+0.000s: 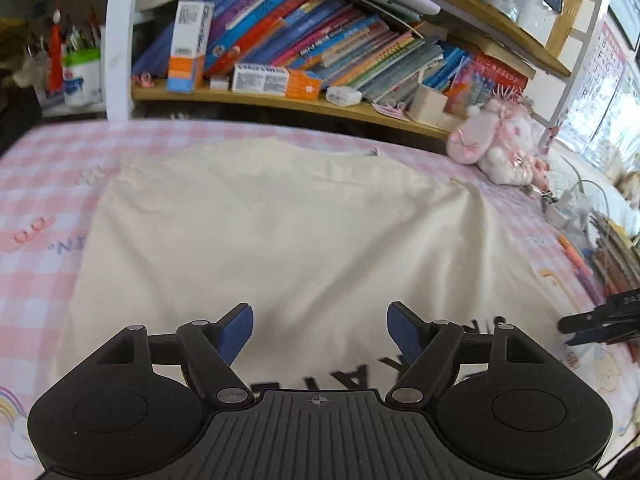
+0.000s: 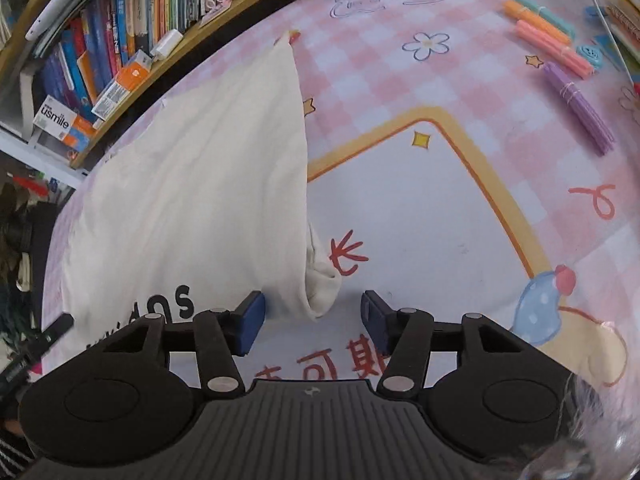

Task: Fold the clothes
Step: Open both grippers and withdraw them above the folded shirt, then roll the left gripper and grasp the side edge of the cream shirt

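— Cloth's soft and light, yes? Where's the cream shirt (image 1: 280, 232) now?

— Flat on the pink checked mat (image 2: 460, 184), ahead of and under the left gripper (image 1: 320, 330), whose jaws stand wide and empty. The right gripper (image 2: 313, 322) is half open, the bunched sleeve end (image 2: 320, 284) just ahead, untouched.

— Take it there?

— Probably, or the straight side edge. Bare mat lies to its right; pens (image 2: 560, 40) sit well beyond.

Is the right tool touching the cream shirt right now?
Apart. The right wrist view shows the right tool open, the cream shirt's bunched corner lying between the blue pads with mat visible on both sides.
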Motion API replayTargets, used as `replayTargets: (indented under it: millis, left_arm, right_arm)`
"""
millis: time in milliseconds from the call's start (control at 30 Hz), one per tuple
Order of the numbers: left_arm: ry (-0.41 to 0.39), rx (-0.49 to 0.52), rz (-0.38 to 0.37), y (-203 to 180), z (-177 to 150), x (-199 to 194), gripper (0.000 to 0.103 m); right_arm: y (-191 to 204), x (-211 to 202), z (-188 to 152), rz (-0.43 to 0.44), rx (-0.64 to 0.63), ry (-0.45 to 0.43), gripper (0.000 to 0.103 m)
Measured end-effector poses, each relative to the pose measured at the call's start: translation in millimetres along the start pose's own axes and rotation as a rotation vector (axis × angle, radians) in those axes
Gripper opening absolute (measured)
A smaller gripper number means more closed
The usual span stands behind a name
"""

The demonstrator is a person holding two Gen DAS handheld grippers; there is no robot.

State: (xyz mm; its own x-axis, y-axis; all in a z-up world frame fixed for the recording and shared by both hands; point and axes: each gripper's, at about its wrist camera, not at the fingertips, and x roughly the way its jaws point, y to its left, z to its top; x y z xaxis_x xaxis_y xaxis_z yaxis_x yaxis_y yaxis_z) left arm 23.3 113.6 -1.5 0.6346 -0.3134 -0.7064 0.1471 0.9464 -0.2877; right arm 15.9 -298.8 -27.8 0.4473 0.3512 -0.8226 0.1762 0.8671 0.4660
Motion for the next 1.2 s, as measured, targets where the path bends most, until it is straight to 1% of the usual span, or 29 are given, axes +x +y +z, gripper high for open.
replayTargets:
  millis: [33, 67, 100, 133, 167, 200, 233, 333, 400, 500, 533, 567, 633, 733, 767, 867, 900, 967, 1067, 1100, 1200]
  left_arm:
    - [0.019, -0.025, -0.002, 2, -1, 4, 0.076]
    - [0.038, -0.05, 0.001, 4, -2, 8, 0.076]
    - [0.057, -0.074, 0.005, 7, -3, 12, 0.076]
    - [0.066, -0.086, 0.017, 8, -4, 14, 0.076]
    - [0.065, -0.086, 0.032, 7, -6, 14, 0.075]
    - [0.061, -0.084, 0.044, 7, -8, 14, 0.075]
    - [0.064, -0.08, 0.054, 6, -10, 14, 0.075]
    - [0.076, -0.072, 0.079, 5, -14, 11, 0.076]
    - [0.075, -0.081, 0.083, 6, -15, 9, 0.076]
    - [0.077, -0.083, 0.094, 4, -14, 10, 0.078]
    - [0.08, -0.078, 0.098, 3, -14, 10, 0.08]
    - [0.085, -0.07, 0.103, 1, -13, 11, 0.081]
    - [0.092, -0.05, 0.116, -2, -14, 12, 0.084]
    - [0.1, -0.033, 0.135, -7, -16, 13, 0.09]
    - [0.101, -0.028, 0.142, -8, -17, 13, 0.09]
    - [0.096, -0.024, 0.164, -13, -19, 13, 0.09]
    - [0.094, -0.026, 0.17, -14, -19, 13, 0.09]
    - [0.093, -0.033, 0.181, -16, -19, 13, 0.09]
    - [0.084, -0.06, 0.19, -18, -16, 11, 0.09]
    - [0.075, -0.068, 0.191, -19, -15, 9, 0.09]
    - [0.05, -0.091, 0.194, -18, -12, 4, 0.09]
  right_arm:
    - [2, 2, 1, 0.006, -0.013, 0.012, 0.045]
    - [3, 5, 1, 0.013, -0.026, 0.026, 0.033]
    - [5, 8, 2, 0.021, -0.039, 0.039, 0.026]
    - [7, 10, 2, 0.028, -0.052, 0.053, 0.014]
    - [10, 11, 3, 0.034, -0.081, 0.059, 0.011]
    - [13, 11, 4, 0.04, -0.114, 0.063, 0.01]
    - [16, 5, 7, 0.049, -0.138, 0.043, 0.01]
    - [21, -38, 14, 0.163, -0.15, -0.082, 0.009]
    - [22, -51, 15, 0.161, -0.17, -0.106, 0.009]
    - [15, -20, 8, 0.059, -0.192, -0.001, 0.009]
    - [11, -8, 5, 0.036, -0.19, 0.044, 0.01]
    - [9, -2, 2, 0.027, -0.197, 0.06, 0.01]
    - [11, 3, -1, 0.013, -0.223, 0.075, 0.014]
    - [20, -9, 4, -0.011, -0.254, 0.043, 0.029]
    - [26, -14, 5, -0.03, -0.289, 0.008, 0.031]
    - [48, -26, 7, -0.093, -0.425, -0.106, 0.033]
    - [58, -28, 6, -0.101, -0.479, -0.142, 0.033]
    - [72, -30, 4, -0.082, -0.57, -0.192, 0.039]
    - [92, -17, -4, -0.03, -0.696, -0.223, 0.039]
    - [98, -8, -8, -0.016, -0.723, -0.219, 0.039]
    - [111, 23, -16, 0.0, -0.763, -0.164, 0.038]
